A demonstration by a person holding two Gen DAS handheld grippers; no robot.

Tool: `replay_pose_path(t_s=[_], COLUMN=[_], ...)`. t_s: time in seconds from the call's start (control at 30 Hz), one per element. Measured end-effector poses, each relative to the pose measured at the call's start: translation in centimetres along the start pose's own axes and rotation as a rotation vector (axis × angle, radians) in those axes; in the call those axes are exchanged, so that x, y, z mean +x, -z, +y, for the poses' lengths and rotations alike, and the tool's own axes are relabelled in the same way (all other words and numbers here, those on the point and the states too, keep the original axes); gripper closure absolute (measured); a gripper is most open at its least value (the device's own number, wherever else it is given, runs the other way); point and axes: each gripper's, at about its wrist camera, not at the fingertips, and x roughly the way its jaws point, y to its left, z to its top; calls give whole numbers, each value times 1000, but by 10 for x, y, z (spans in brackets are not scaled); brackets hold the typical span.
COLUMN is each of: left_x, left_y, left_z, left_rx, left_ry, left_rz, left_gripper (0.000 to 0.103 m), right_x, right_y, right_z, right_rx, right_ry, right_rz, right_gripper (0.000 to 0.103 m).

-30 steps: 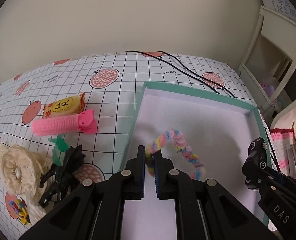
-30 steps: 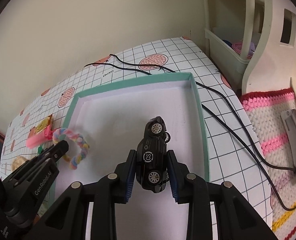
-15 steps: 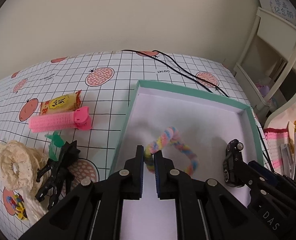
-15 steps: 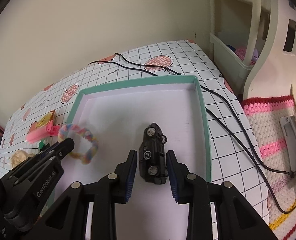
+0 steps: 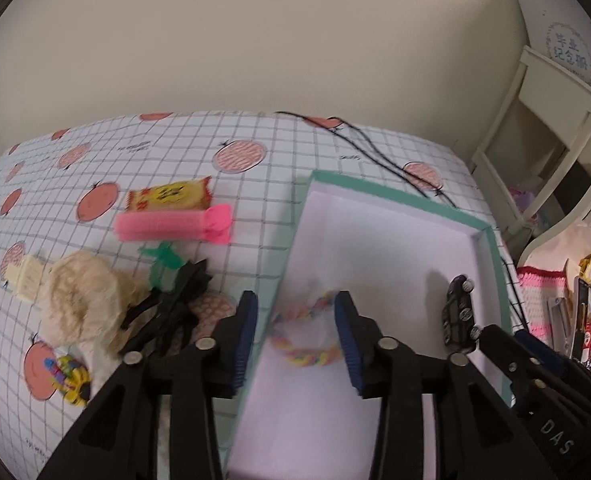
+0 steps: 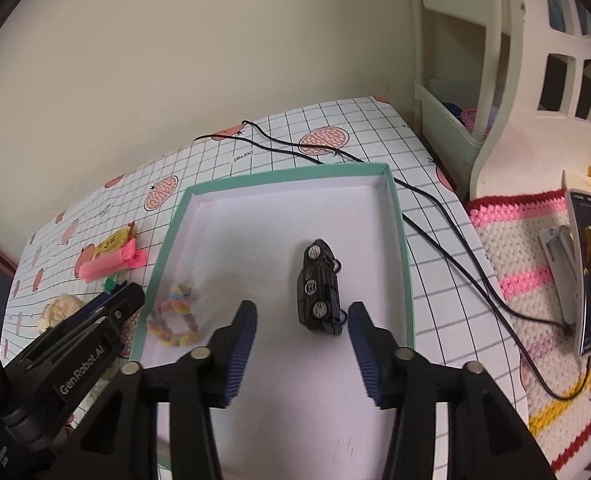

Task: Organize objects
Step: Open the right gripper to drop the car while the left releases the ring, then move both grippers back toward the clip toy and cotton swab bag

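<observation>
A shallow box with a teal rim (image 5: pixel 391 196) (image 6: pixel 283 178) and white floor lies on the checked tablecloth. Inside it a pastel braided ring (image 5: pixel 305 336) (image 6: pixel 175 322) rests by the left wall, and a black toy car (image 6: pixel 319 286) (image 5: pixel 459 316) lies on its side toward the right. My left gripper (image 5: pixel 295 332) hangs open above the ring, straddling the box's left wall. My right gripper (image 6: pixel 301 336) is open just behind the car, touching nothing.
Left of the box lie a pink hair roller (image 5: pixel 173 226), a yellow snack packet (image 5: pixel 169 198), a cream scrunchie (image 5: pixel 81 300), a black claw clip (image 5: pixel 167 306) and a green clip (image 5: pixel 161 260). Black cables (image 6: pixel 435 208) run past the box's right side. A crocheted mat (image 6: pixel 535 280) with a phone lies right.
Both grippers have opened and pulled back. The left one let the braided ring drop into the box; the right one let go of the toy car, which now lies on the box floor.
</observation>
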Motion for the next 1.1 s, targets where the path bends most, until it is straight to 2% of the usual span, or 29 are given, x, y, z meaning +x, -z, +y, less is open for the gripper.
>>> replay_pose_path(t_s=[0.17,0.3,0.5,0.57,0.6,0.63,0.67,0.97,1.1], left_x=[-5,-7,0,2,2,3,3,0,-4], left_y=[6,11,17,19,20,21,22,23,21], left_z=[17,25,38,42,43,44,45,51,56], left_rx=[-44,-47,-80,-100,-107,-111,-115,-121,-140], left_ry=[-18,-25,-19,-13,-12,-10,-8,16,38], left_rz=[19,24,49,57,59,63,65,20,10], left_gripper=[50,39,35,35,32,26,16,12,12], right_x=[-2,0,3,5,5,6,6,6,1], right_y=[11,17,20,22,22,22,23,23,21], right_z=[2,3,2,1,1,2,2,8,10], right_rx=[5,-10,-12,-15,-16,-19,-22,-45,-47], right_ry=[-4,6,9,13,13,13,15,32,1], right_rz=[8,10,10,8,6,5,5,-24,-55], right_gripper=[30,15,3,0,0,0,0,0,0])
